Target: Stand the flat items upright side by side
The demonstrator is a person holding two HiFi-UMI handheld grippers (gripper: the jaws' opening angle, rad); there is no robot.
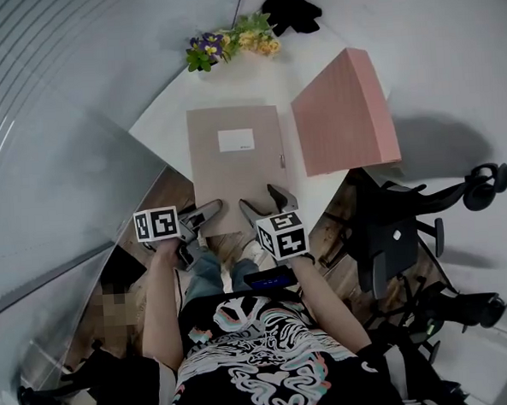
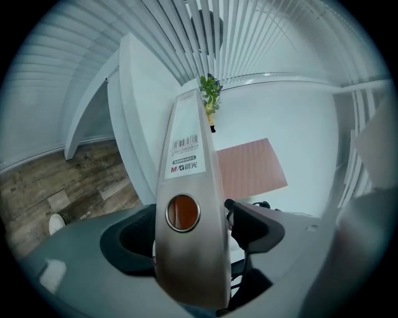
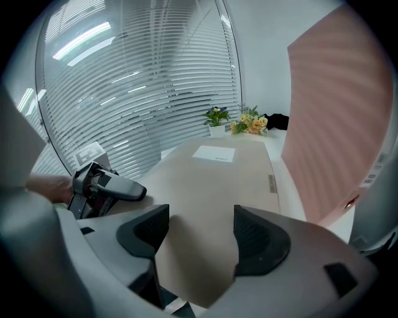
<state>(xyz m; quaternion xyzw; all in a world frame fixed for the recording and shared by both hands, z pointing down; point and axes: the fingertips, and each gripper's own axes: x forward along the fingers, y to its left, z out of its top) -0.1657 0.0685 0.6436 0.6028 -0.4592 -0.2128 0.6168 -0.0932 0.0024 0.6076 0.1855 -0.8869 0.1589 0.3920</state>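
Observation:
A tan file box [image 1: 234, 160] lies flat on the white table [image 1: 166, 108], its near end over the table's edge. To its right a pink file box [image 1: 342, 111] stands upright. My left gripper [image 1: 209, 211] is rolled on its side at the tan box's near left corner. In the left gripper view the box's spine [image 2: 189, 155], with a round finger hole, fills the gap between the wide jaws of the left gripper [image 2: 189, 230]. My right gripper [image 3: 200, 233] hovers open over the tan box [image 3: 217, 180], nothing between its pads. The pink box [image 3: 336, 124] rises on its right.
Potted flowers [image 1: 231, 45] and a black object [image 1: 291, 11] sit at the table's far end. Window blinds [image 3: 124, 93] run along the left. Black office chairs [image 1: 392, 232] stand right of the table. The floor below is wood.

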